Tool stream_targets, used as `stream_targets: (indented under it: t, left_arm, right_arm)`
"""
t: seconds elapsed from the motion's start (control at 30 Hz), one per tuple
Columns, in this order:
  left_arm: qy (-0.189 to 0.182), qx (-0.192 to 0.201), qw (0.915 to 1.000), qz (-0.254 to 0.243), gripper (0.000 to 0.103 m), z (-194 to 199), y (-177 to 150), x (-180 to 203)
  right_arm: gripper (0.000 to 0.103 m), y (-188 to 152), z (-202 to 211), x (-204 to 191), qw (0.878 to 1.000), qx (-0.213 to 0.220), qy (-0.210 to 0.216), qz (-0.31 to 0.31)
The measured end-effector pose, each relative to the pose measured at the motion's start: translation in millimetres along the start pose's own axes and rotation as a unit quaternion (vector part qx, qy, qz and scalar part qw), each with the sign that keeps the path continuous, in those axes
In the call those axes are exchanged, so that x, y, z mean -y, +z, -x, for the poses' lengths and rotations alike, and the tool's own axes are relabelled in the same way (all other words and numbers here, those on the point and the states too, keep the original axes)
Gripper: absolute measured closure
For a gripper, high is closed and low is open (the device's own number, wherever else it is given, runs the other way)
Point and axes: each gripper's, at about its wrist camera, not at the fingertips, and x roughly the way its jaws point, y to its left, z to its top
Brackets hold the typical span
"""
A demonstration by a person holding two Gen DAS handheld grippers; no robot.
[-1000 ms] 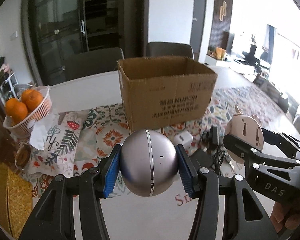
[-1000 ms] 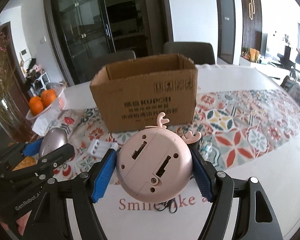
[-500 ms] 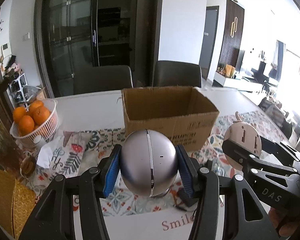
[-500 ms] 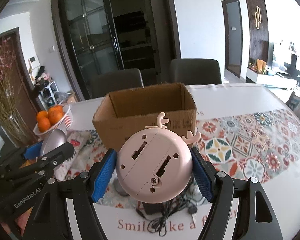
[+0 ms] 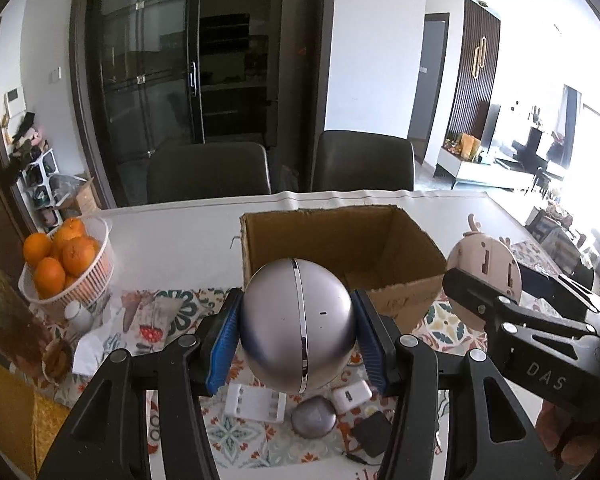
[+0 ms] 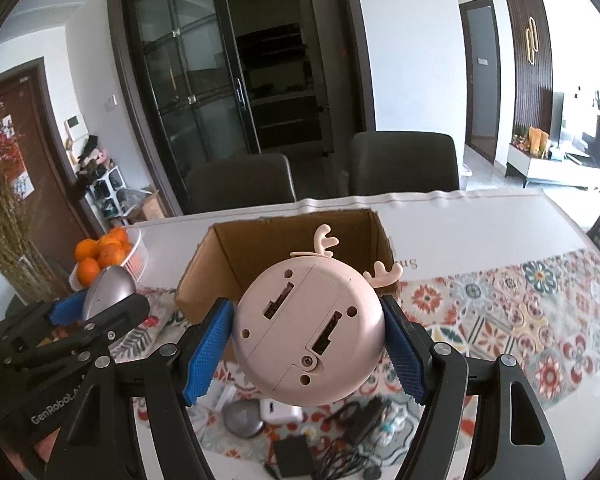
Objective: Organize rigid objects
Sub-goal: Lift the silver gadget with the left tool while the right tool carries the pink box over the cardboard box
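My left gripper [image 5: 296,330] is shut on a silver ball-shaped device [image 5: 296,320], held above the table just in front of the open cardboard box [image 5: 404,292]. My right gripper [image 6: 308,344] is shut on a pink round gadget with antlers [image 6: 308,328], also raised in front of the box [image 6: 204,276]. The pink gadget also shows in the left wrist view [image 5: 486,272] to the right, and the silver ball in the right wrist view [image 6: 106,294] to the left. The box interior looks empty where visible.
On the patterned mat below lie a white battery holder [image 5: 256,402], a small silver dome [image 5: 314,420], a white charger [image 5: 350,394] and black adapters with cables [image 6: 364,416]. A basket of oranges [image 5: 66,264] stands at the left. Two dark chairs stand behind the table.
Both grippers have risen with their objects, so the box's open top and the items on the mat now show below. Both grips are unchanged.
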Motion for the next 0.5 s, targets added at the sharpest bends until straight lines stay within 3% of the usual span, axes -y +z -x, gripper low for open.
stream_targets:
  t: [0.5]
  left_arm:
    - [-0.004, -0.061, 0.9981, -0.006, 0.050, -53.0, 48.2, 2.3]
  right_arm:
    - [0.029, 52.8, -53.8, 14.5, 0.998, -0.054, 0.005, 0.014]
